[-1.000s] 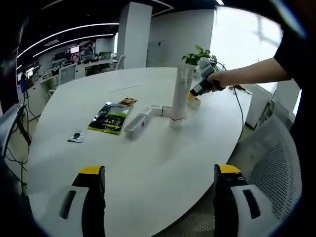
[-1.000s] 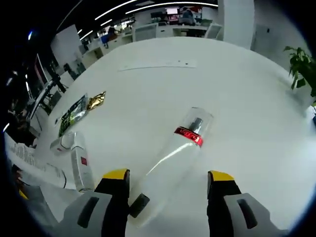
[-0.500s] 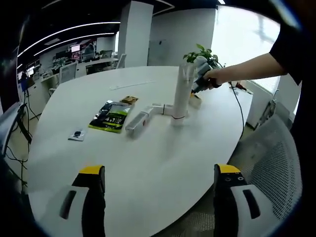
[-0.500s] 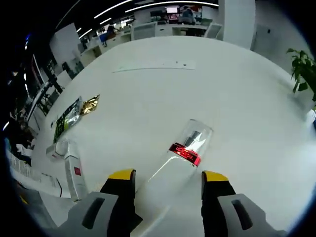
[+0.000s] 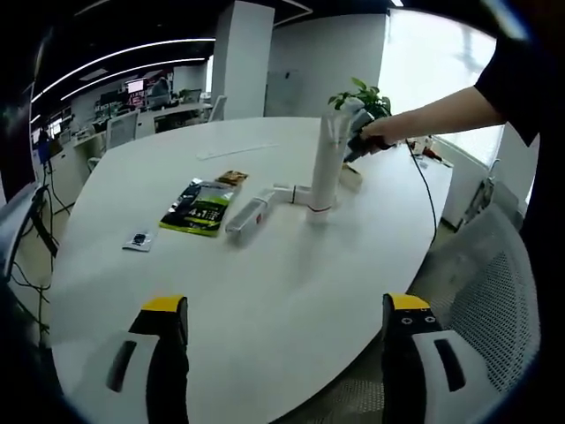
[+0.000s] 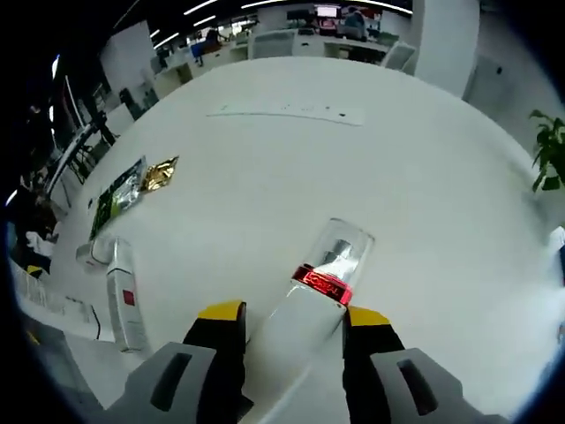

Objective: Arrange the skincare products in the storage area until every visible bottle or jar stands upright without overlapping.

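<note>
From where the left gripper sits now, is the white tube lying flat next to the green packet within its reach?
Probably yes, but not yet: the left gripper is open and well back, the white tube far ahead. Bare table lies between; nothing blocks.

It was an open-plan office. A big white oval meeting table [image 5: 265,291] filled the foreground; beyond its far end stood rows of desks with monitors [image 5: 132,88] and chairs under long ceiling light strips [image 5: 115,71]. A mesh office chair [image 5: 485,300] sat beside the table.
</note>
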The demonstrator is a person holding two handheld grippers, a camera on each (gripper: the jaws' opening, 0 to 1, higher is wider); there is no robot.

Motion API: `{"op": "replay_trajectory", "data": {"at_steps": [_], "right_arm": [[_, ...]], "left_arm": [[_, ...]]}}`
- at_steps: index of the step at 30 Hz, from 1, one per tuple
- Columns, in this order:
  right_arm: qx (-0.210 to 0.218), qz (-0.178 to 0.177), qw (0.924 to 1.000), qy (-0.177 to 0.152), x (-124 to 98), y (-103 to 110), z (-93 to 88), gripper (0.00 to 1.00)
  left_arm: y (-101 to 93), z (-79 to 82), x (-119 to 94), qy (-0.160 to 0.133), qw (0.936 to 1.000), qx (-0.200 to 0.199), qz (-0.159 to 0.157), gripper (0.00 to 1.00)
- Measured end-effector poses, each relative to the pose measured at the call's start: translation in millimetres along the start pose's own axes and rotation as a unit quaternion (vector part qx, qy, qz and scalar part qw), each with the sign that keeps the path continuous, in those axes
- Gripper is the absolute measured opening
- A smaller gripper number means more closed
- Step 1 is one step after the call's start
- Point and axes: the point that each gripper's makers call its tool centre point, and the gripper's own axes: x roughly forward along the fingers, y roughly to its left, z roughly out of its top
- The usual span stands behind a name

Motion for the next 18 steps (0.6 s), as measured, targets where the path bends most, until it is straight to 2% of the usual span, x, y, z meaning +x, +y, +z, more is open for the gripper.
{"op": "replay_trajectory", "data": {"at_steps": [10, 13, 18], "right_arm": [[-0.016, 0.012, 0.9995, 0.023, -2.8, 3.9, -4.8, 0.33], [-0.031, 0.021, 0.9989, 0.029, -2.1, 5.6, -4.8, 0.32], [-0.081, 0.038, 0.9953, 0.038, -1.6, 12.2, -4.6, 0.29]], "left_arm": [[1.2, -0.9, 0.3, 0.001, 1.0000, -0.001, 0.002, 0.83], [2.2, -1.7, 0.6, 0.002, 1.0000, -0.002, 0.003, 0.83], [1.1, -1.5, 1.0, 0.003, 1.0000, -0.002, 0.002, 0.83]]}}
